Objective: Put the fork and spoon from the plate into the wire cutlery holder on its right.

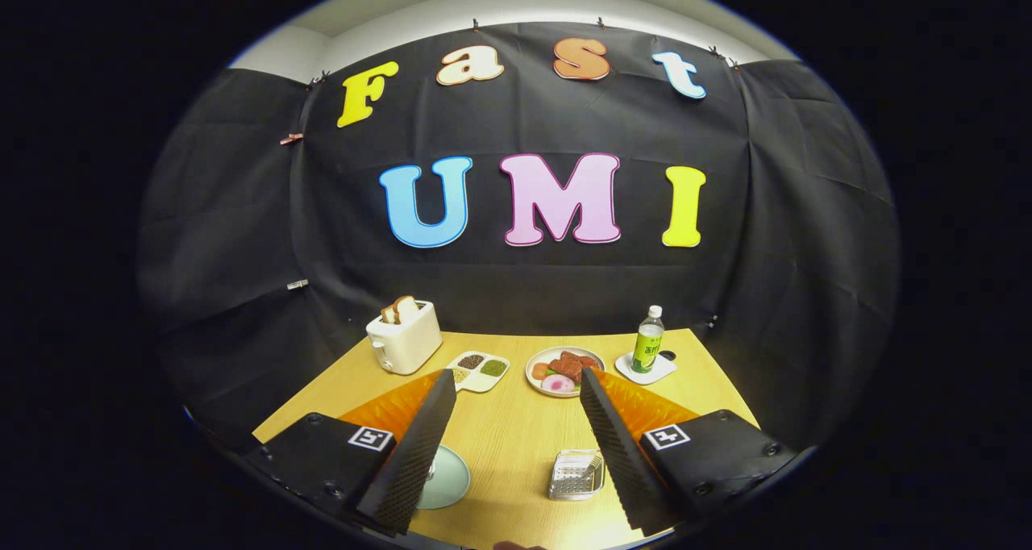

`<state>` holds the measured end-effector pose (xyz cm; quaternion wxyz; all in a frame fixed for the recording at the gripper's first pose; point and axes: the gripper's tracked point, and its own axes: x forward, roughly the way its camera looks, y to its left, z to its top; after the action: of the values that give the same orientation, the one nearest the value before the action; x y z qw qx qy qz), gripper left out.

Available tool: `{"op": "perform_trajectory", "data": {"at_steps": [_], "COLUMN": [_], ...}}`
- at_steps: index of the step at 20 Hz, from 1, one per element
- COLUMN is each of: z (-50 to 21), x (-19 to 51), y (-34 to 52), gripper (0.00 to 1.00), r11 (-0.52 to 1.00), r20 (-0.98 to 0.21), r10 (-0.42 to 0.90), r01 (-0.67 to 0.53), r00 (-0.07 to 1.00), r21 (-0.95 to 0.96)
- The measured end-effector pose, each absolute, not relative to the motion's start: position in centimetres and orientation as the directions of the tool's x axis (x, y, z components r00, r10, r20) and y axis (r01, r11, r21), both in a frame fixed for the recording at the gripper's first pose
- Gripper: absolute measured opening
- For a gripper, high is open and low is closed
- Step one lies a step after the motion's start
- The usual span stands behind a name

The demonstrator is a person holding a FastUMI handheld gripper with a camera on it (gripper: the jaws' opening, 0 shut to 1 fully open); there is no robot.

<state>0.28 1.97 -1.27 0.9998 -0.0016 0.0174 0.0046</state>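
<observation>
I see gripper (pixel 516 389) spread wide, holding nothing | wire cutlery holder (pixel 576 475) between fingers, near right one | plate (pixel 446 479) partly behind left finger; cutlery possibly hidden there

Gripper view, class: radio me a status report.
Hand-held gripper open, high over the table. Plate behind one finger, holder beside the other. Nothing between them.

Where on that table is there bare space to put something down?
The widest bare wood lies mid-table between the open gripper fingers, from the green plate and wire holder up to the food plate. The far edge is crowded: toaster, divided tray, food plate, bottle on its coaster.
</observation>
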Motion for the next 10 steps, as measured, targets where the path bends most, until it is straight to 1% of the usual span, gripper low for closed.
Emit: {"op": "perform_trajectory", "data": {"at_steps": [5,7,10], "z": [-2.9,-4.7,-6.6], "x": [1.1,1.5,2.0], "y": [3.6,5.3,7.6], "gripper": [0.97,0.97,0.97], "r11": [1.000,0.997,0.993], "r20": [-0.077,-0.129,-0.174], "r10": [0.024,0.064,0.106], "r01": [-0.026,-0.068,-0.113], "r00": [0.997,0.990,0.979], "r21": [-0.014,-0.024,-0.032]}}
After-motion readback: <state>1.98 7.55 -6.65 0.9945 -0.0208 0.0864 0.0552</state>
